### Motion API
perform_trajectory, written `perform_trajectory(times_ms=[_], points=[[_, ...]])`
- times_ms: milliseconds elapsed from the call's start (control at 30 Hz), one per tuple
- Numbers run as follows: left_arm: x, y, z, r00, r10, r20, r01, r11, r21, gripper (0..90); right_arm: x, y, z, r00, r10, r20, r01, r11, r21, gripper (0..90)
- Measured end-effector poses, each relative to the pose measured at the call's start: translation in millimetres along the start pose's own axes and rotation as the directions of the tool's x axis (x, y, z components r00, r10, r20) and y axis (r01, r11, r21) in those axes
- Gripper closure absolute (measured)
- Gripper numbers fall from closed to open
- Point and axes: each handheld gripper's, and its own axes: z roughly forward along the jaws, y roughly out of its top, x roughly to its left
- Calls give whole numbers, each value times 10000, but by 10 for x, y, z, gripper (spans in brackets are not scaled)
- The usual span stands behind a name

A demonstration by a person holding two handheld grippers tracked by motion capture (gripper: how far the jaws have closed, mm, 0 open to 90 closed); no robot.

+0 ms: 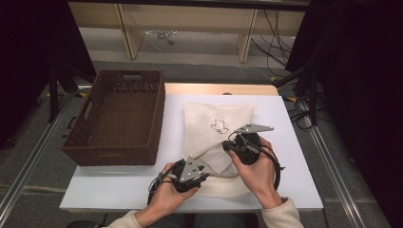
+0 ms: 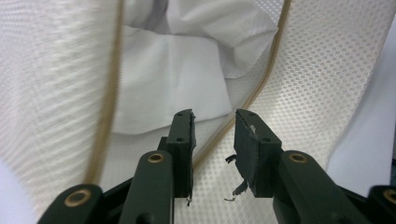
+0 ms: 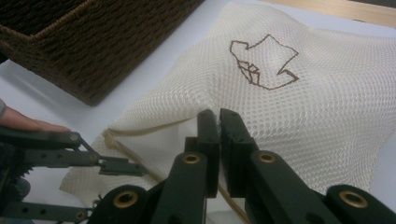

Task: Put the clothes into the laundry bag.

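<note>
A cream mesh bag (image 1: 216,121) with a brown outline drawing lies on the white table (image 1: 119,183). My right gripper (image 1: 226,146) is shut on the upper lip of the bag's mouth (image 3: 154,123), holding it raised. In the right gripper view the jaws (image 3: 218,114) pinch the mesh. My left gripper (image 1: 205,175) sits at the bag's near end, open, with nothing pressed between its pads. In the left gripper view its jaws (image 2: 214,119) point into the open mouth, where folded white cloth (image 2: 173,79) lies between the tan-trimmed mesh walls (image 2: 322,70).
A dark brown woven basket (image 1: 114,156) stands left of the bag, partly off the table's left side. It appears again in the right gripper view (image 3: 93,42). Wooden furniture legs and cables are on the floor beyond the table.
</note>
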Motion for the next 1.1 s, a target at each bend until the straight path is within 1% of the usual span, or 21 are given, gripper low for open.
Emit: perform_trajectory(times_ms=[100,133,167,233,267,333,367,400,433,567,600,633,700,733,767,833,867,900,933,1000,1100], points=[[-19,12,29,9998,-176,106,179,9996,-235,681,5,4,-1,10000,38,-50,-38,10000,31,884],[-43,34,81,9995,88,305,-87,9999,-51,680,-4,3,-7,10000,-96,-24,96,9999,41,884],[-43,34,81,9995,88,305,-87,9999,-51,677,-4,3,-7,10000,-96,-24,96,9999,41,884],[-86,72,216,9991,138,410,-136,9999,-51,672,-8,0,9,9997,-229,-26,229,9997,2,885],[-115,101,342,9993,43,384,-48,9999,115,657,21,-3,16,9999,84,-120,-82,9998,162,885],[-102,126,443,9992,211,329,-215,9997,138,650,24,-15,35,9999,40,-110,-39,9999,109,885],[-117,140,516,9993,8,367,-13,9999,117,650,24,-15,35,9999,40,-110,-39,9999,109,885],[-118,161,568,9993,50,372,-61,9995,301,645,27,-17,31,9997,150,-186,-144,9994,319,885],[-153,167,646,9989,-374,271,377,9993,-84,645,27,-17,31,9997,150,-186,-144,9994,319,885],[-130,175,803,9985,-469,-283,476,9986,247,632,7,-16,38,9994,235,-244,-227,9992,343,884],[-123,176,823,9990,-379,-222,389,9982,458,635,0,-17,32,9996,172,-228,-164,9992,351,885],[-108,177,835,9988,-57,-484,82,9987,508,643,4,-17,33,9995,228,-239,-219,9990,379,884],[-132,182,873,9991,-239,-348,253,9989,400,674,-4,-10,48,9997,-8,-258,14,9997,255,884],[-113,200,859,9983,94,-566,-58,9980,629,698,-4,-9,49,9997,12,-258,-5,9997,263,885],[-123,202,881,9994,-31,-340,51,9983,577,723,-6,-8,49,9997,-6,-247,13,9997,264,885],[-107,210,879,9992,180,-361,-153,9971,743,765,-15,-8,52,9997,-158,-184,161,9997,195,884],[-116,212,888,10000,2,20,-3,9969,785,785,-20,-9,54,9996,-254,-154,257,9995,166,884],[-95,218,891,9994,328,52,-332,9944,1005,807,-20,-6,49,9996,-248,-147,250,9995,179,884],[-94,224,896,9994,326,-87,-315,9946,992,828,1,-6,37,9998,90,-186,-84,9995,302,884],[-100,227,934,9991,395,-170,-379,9956,860,859,-1,-6,34,9994,265,-235,-257,9991,328,885],[-72,255,965,9989,392,-243,-369,9953,892,881,-8,-5,39,9995,161,-285,-156,9997,179,884]])
